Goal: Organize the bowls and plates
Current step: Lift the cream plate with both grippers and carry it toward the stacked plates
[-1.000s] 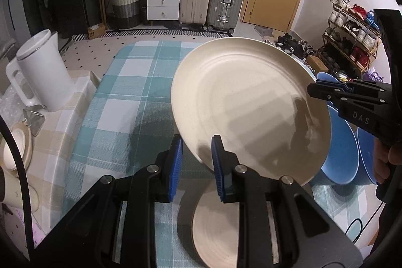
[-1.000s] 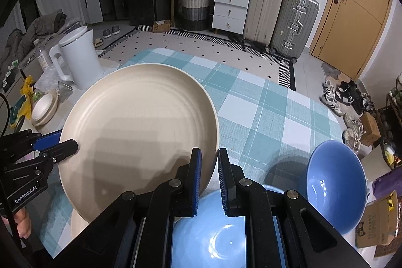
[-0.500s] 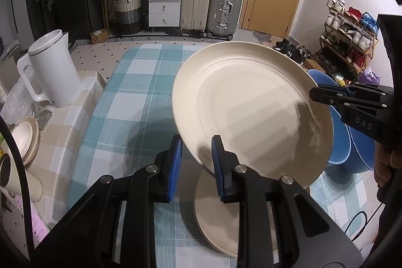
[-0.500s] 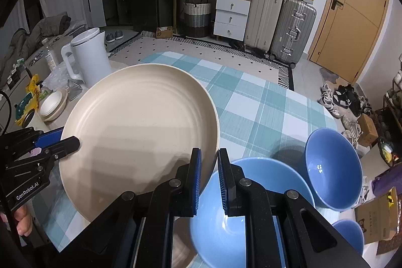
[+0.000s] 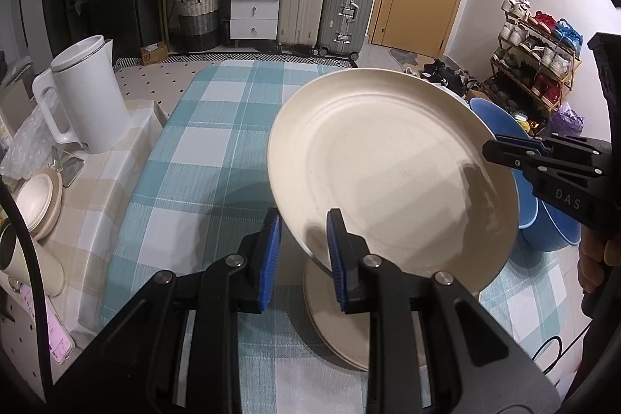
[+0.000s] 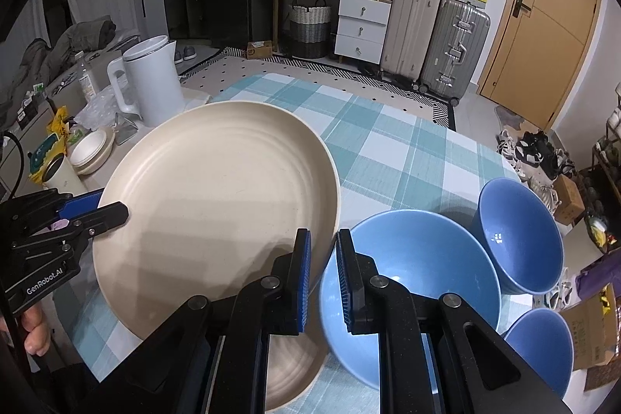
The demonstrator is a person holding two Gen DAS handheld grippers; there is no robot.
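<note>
A large cream plate point(image 5: 392, 173) point(image 6: 217, 204) is held up, tilted, above the checked table. My left gripper point(image 5: 302, 243) is shut on its near rim; it also shows in the right wrist view point(image 6: 93, 210). My right gripper point(image 6: 322, 266) is shut on the opposite rim; it also shows in the left wrist view point(image 5: 493, 150). Below the lifted plate lies a second cream plate point(image 5: 341, 317) point(image 6: 291, 375) on the cloth. A big blue bowl point(image 6: 411, 278), a medium blue bowl point(image 6: 520, 231) and a small blue bowl point(image 6: 543, 344) stand to the right.
A white kettle point(image 5: 89, 99) point(image 6: 151, 84) stands on the beige side table, with small cream dishes point(image 5: 39, 196) point(image 6: 93, 150) and a cup point(image 6: 62, 173) near it. The teal checked tablecloth point(image 5: 217, 127) stretches away. Suitcases and drawers stand at the back.
Both grippers have lifted the plate higher above the table; the lower plate and the blue bowls now show more fully beneath it.
</note>
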